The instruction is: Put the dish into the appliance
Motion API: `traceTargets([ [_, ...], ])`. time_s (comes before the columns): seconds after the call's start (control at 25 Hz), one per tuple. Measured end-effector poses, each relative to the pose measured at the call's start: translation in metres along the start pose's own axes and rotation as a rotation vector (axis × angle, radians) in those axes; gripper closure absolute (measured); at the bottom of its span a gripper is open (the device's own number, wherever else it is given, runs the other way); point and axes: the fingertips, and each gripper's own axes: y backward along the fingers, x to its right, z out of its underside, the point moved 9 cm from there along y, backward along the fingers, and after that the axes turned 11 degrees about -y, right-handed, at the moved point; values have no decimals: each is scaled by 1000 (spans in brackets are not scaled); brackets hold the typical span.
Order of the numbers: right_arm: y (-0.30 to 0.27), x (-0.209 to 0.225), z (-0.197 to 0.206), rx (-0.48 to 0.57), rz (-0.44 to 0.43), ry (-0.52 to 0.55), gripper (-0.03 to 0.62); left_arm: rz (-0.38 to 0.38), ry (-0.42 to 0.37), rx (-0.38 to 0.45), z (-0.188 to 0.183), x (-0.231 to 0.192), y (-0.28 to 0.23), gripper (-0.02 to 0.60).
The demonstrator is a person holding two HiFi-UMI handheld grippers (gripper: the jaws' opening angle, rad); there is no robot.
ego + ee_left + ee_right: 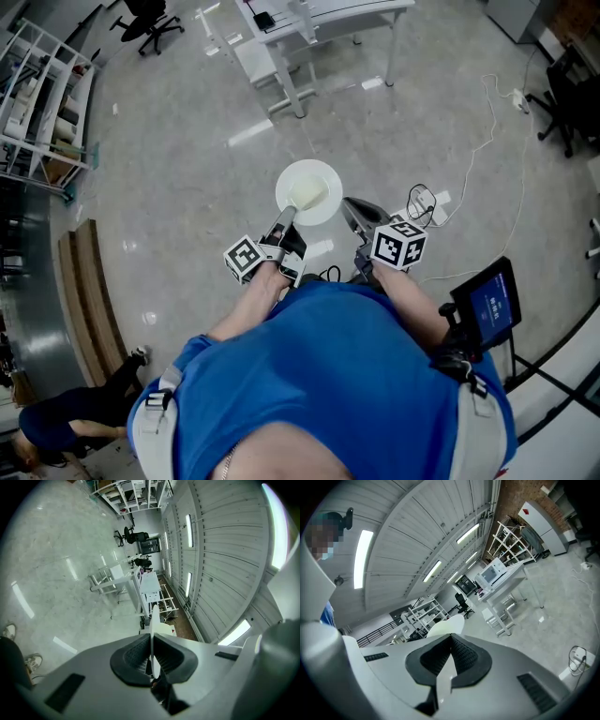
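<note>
A round white dish [309, 192] is held out over the floor in front of the person, and my left gripper [287, 217] is shut on its near rim. In the left gripper view the dish [154, 639] shows edge-on, a thin white line pinched between the two dark pads [136, 657]. My right gripper [351, 208] hovers just right of the dish with its jaws shut and nothing in them. In the right gripper view the dish [446, 625] appears as a pale disc beyond the shut right gripper [450, 639]. No appliance shows clearly.
White tables [291, 37] stand ahead, with a shelving rack [42, 103] and an office chair [150, 21] at the far left. A white cable [487, 131] trails over the floor at the right. A small screen [489, 305] is at the person's right hip. Someone crouches at bottom left [66, 422].
</note>
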Motion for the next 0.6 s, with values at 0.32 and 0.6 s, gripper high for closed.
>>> traceTargets([
  [0.32,3,3,-4,-3,3,14,592,11,1,3,3,4,-3,563],
  [0.6,26,28,-28,4,5,0,592,5,3,1,25,20,-33,563],
])
